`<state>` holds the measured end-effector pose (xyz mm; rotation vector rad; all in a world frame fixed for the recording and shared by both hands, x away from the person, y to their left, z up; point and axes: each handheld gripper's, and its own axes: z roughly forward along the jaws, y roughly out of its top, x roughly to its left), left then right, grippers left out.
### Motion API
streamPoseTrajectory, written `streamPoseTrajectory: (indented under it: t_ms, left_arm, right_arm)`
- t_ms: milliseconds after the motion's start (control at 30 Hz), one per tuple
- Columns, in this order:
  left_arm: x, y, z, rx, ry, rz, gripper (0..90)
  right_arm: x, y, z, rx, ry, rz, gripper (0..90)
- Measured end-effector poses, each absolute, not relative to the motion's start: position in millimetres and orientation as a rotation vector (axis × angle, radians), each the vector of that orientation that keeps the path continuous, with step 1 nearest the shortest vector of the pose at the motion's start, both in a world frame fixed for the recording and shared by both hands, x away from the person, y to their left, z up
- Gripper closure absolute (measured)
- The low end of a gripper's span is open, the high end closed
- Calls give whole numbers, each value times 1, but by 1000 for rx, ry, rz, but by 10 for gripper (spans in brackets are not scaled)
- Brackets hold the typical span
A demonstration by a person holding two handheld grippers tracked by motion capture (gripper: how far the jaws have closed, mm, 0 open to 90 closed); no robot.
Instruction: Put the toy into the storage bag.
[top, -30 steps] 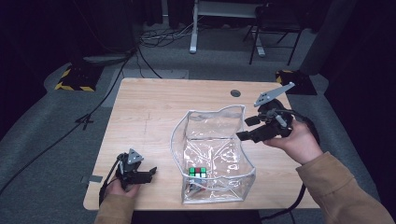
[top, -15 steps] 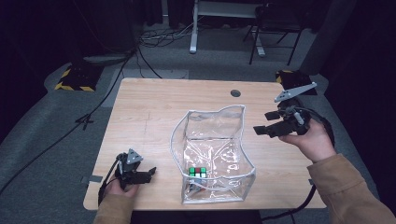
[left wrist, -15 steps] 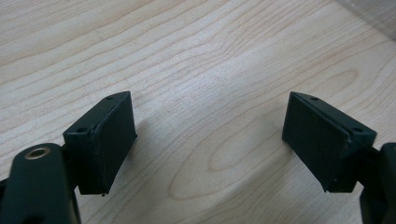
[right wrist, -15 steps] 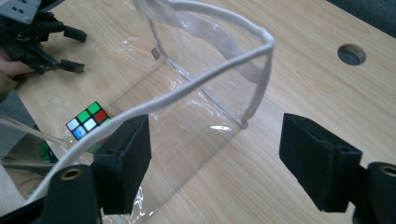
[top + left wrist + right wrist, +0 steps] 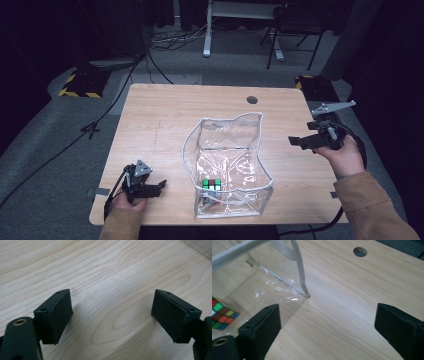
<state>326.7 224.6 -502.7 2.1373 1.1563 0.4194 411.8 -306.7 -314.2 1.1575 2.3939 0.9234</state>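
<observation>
From the high view, your left claw [image 5: 161,185] sits low at the near left corner of the wooden counter [image 5: 165,120], its jaws pointing right toward the clear plastic pouch [image 5: 227,165] but well apart from it. The pouch stands open-topped in the middle of the counter, its long axis running from you toward the far edge, the mouth facing up and the far wall rising tallest. A colour cube [image 5: 212,184] lies inside on the pouch floor, near the end closest to you. Your right claw [image 5: 295,141] hangs over the right side of the counter, jaws pointing left at the pouch, clear of its wall. A round hole [image 5: 252,100] sits in the counter beyond the pouch.

In the left gripper view, your left claw [image 5: 111,315] has its jaws spread wide with nothing between them, only bare counter [image 5: 110,270] wood grain below.

In the right gripper view, your right claw [image 5: 327,327] is likewise spread wide and holds nothing. The pouch [image 5: 274,287] lies ahead and to the left of the jaws, its grey seamed corner touching the counter [image 5: 352,290] just beyond the left jaw; whether that jaw brushes the plastic is hard to tell from this angle. The colour cube [image 5: 222,313] shows through the clear wall at the left edge, and the round hole [image 5: 360,251] lies at the top.
</observation>
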Motion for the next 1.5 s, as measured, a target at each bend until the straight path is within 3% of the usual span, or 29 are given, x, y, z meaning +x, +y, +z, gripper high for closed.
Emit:
streamPoseTrajectory:
  t_ms: [200,467,900,1500]
  left_arm:
    - [328,227,-503,2139,1173,426,138]
    - [330,226,-503,2157,1225,428,0]
    - [330,226,-503,2161,1219,423,0]
    - [330,226,-504,2162,1210,417,0]
  right_arm:
    - [414,-326,-340,1162,2348,969,0]
    - [404,-352,-381,1219,2271,1016,0]
    - [394,-377,-441,1327,2211,1032,0]
    - [382,-353,-479,1323,2357,787,0]
